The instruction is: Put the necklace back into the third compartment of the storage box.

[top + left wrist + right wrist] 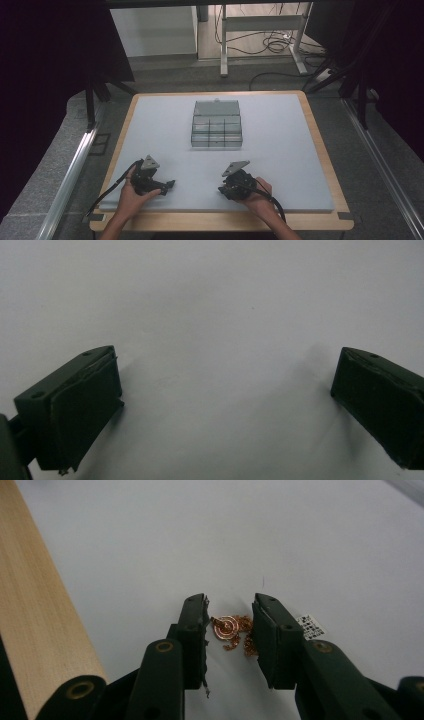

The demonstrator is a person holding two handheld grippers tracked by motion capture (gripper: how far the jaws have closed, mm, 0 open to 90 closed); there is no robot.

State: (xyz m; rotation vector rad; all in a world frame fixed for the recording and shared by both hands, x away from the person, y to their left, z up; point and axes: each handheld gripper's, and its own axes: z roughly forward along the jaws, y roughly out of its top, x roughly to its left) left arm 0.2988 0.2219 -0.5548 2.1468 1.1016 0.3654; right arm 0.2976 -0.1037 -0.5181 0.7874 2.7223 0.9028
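Our two hands come in from the bottom of the high view, each wrapped around a black tool resting low on the pale grey surface [280,165]: the left hand [131,192] holds the left tool [167,186] with its tips turned toward the middle, and the right hand [257,192] holds the right tool [222,190] turned to face it, the two well apart. In the left tool's own view we see its jaws spread wide over bare grey mat, gripping nothing. In the right tool's view the jaws stand partly apart, and between their tips lies a small heap of copper-coloured chain [235,632] with a round spiral pendant; we cannot tell whether the pads touch it, but they are not pressed shut on it. Just beside the right-hand jaw sits a tiny white tag [310,626] printed with a black square pattern, too small to read. Farther up the mat stands a clear compartment box [216,131] with its lid open. Wooden edging [325,150] frames the mat, dark curtains hang at both sides, and cables [272,45] lie on the floor near a pale table frame [260,22].
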